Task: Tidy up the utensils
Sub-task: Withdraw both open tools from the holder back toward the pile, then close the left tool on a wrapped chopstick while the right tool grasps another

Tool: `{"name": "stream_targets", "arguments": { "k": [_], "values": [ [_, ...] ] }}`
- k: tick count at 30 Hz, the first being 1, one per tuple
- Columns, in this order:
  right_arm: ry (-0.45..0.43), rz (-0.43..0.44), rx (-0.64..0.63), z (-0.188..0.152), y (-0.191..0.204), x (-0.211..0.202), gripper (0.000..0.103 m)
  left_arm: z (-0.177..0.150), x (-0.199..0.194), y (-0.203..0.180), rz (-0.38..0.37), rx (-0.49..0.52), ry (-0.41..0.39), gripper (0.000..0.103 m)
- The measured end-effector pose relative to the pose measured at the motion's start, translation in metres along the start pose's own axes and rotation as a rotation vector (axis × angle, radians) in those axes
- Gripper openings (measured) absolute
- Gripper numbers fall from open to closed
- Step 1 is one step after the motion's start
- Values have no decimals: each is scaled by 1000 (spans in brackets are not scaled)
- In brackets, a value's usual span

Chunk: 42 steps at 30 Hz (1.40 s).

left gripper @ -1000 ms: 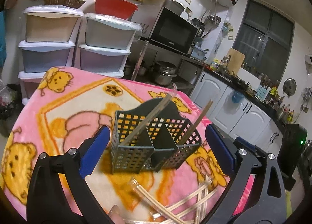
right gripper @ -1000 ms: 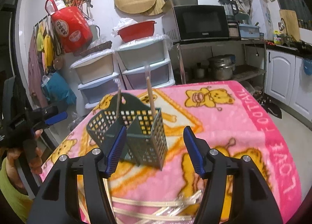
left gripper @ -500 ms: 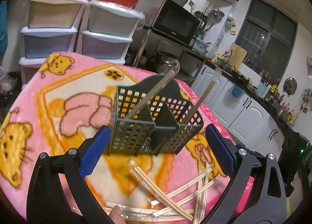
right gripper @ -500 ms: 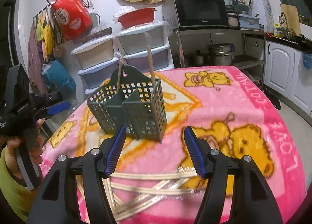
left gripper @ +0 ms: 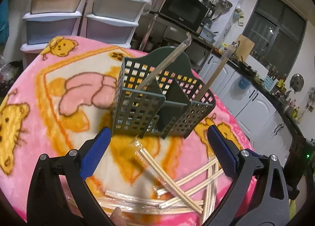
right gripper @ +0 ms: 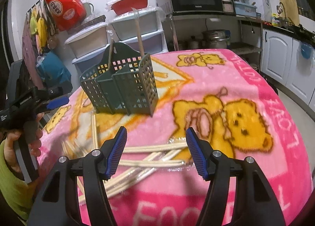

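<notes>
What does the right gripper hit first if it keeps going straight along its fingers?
Probably the wrapped chopsticks lying on the blanket between the right gripper's open fingers. Depth is unclear; on a flatter line it would pass over them toward the caddy.

Caddy (left gripper: 157, 106) stands on blanket (left gripper: 49, 80); two chopsticks (left gripper: 167, 64) lean inside it. Loose chopsticks (right gripper: 149, 157) lie before it.
</notes>
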State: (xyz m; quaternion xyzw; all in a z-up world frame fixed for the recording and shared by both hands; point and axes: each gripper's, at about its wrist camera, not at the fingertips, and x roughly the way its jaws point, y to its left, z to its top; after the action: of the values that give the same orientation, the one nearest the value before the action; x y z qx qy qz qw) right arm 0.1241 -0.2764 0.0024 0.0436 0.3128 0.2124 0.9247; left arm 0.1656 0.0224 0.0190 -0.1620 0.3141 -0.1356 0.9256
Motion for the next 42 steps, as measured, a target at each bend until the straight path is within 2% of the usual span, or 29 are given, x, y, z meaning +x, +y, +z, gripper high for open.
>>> {"name": "stream_targets", "arguments": {
  "k": [8, 19, 28, 32, 33, 34, 36, 38, 39, 41, 42],
  "values": [
    [51, -14, 16, -16, -7, 4, 60, -9, 15, 11, 9, -40, 59, 90],
    [102, -34, 110, -31, -29, 14, 60, -17, 41, 17, 6, -63, 143, 90],
    [150, 55, 255, -37, -50, 32, 59, -19, 62, 31, -9, -137, 205, 90],
    [152, 78, 274, -36, -51, 35, 48, -19, 68, 34, -14, -158, 217, 90],
    [154, 82, 280, -36, -51, 36, 45, -19, 70, 34, -15, -160, 220, 88],
    [155, 84, 284, -36, -52, 37, 42, -19, 70, 33, -17, -162, 222, 82],
    [156, 83, 287, -35, -53, 38, 29, -19, 72, 33, -23, -162, 225, 74],
    [154, 100, 297, -34, -54, 38, 23, -19, 74, 32, -16, -152, 226, 61],
    [152, 104, 297, -34, -54, 38, 18, -19, 75, 32, -15, -149, 226, 59],
    [146, 102, 284, -32, -51, 37, 12, -18, 75, 29, -15, -142, 226, 44],
    [141, 103, 279, -32, -50, 36, 9, -16, 75, 28, -13, -137, 225, 41]
  ]
}}
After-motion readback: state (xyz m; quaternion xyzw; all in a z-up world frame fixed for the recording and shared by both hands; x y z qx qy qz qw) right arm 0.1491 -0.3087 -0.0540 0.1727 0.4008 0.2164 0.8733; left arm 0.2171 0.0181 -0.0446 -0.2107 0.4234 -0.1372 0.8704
